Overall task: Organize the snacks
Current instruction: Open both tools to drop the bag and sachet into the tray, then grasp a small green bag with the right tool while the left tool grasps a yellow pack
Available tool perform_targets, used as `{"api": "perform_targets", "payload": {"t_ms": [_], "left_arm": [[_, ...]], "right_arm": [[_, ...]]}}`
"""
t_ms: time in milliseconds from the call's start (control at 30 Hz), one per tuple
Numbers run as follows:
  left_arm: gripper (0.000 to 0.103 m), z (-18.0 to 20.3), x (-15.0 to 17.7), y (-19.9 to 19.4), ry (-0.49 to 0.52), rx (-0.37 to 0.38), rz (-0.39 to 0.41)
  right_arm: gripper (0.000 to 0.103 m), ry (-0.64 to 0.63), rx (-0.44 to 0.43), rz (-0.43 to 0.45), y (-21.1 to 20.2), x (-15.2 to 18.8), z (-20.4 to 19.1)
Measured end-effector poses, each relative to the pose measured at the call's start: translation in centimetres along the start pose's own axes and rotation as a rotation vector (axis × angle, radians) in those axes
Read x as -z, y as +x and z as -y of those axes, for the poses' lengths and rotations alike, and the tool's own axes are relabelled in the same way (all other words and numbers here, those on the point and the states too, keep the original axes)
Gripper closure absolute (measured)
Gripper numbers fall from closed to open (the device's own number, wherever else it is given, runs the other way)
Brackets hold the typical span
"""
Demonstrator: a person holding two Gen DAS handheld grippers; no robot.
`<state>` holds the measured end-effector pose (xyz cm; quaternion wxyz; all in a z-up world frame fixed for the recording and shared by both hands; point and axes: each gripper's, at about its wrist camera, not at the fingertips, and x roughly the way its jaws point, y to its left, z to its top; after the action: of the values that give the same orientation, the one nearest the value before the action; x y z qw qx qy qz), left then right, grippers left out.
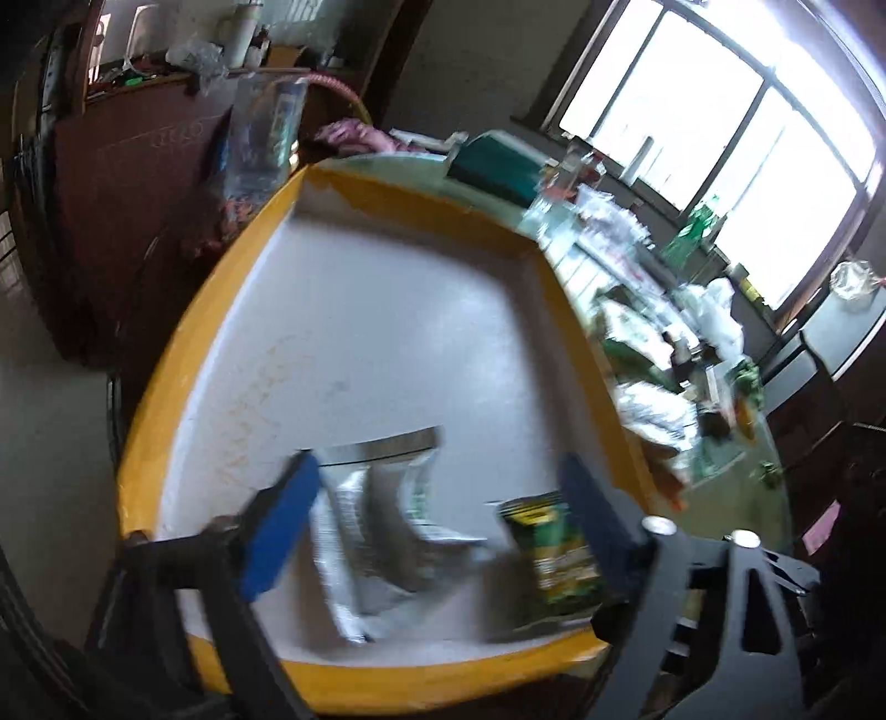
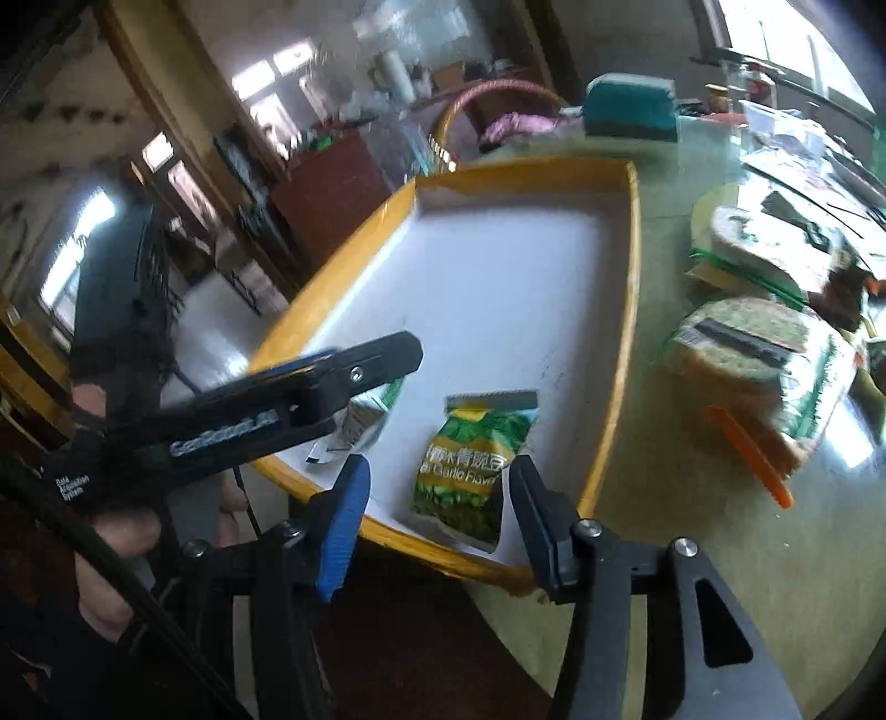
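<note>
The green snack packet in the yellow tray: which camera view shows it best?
The right wrist view. There the green snack packet lies sharp and whole on the tray, its print readable. In the left wrist view the packet is blurred, at the picture's lower edge, partly hidden by a jaw.

A: Background items, please.

B: A teal rectangular box stands on the glass-topped worktop beyond the far end of the tray. To its left, a pink-and-yellow hoop basket handle arches over crumpled pink cloth.

A: And the far side?

B: A large bright window with dark frames. Green plastic bottles stand near it, blurred. A dark wooden cabinet carries a white cylindrical flask.
</note>
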<state>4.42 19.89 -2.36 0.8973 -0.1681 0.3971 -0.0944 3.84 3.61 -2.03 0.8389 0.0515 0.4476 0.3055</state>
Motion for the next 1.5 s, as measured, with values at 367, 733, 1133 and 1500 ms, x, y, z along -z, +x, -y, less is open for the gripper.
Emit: {"api": "perform_targets", "payload": {"t_ms": [367,733,1133,1500], "left_arm": [[0.012,12.0,0.1,-1.1,0.125,0.169,0.003],[0.012,23.6,-1.2,6.9,0.272,0.242,-0.094],[0.025,31.4,-2.1,17.8,0.43,0.134,-0.179],[0.067,31.0,-0.9,20.9,0.468,0.048,-0.213]], "right_arm": [[0.021,0.143,0.094,0.24,-12.3,2.7,8.8],[0.035,0.35,0.251,0.259,-18.1,3.8,22.1],[0.034,0.546,0.553,0.269,-23.1,4.6,33.3],[0.057,0.613,0.565,0.179,-21.9,7.0,35.5]]}}
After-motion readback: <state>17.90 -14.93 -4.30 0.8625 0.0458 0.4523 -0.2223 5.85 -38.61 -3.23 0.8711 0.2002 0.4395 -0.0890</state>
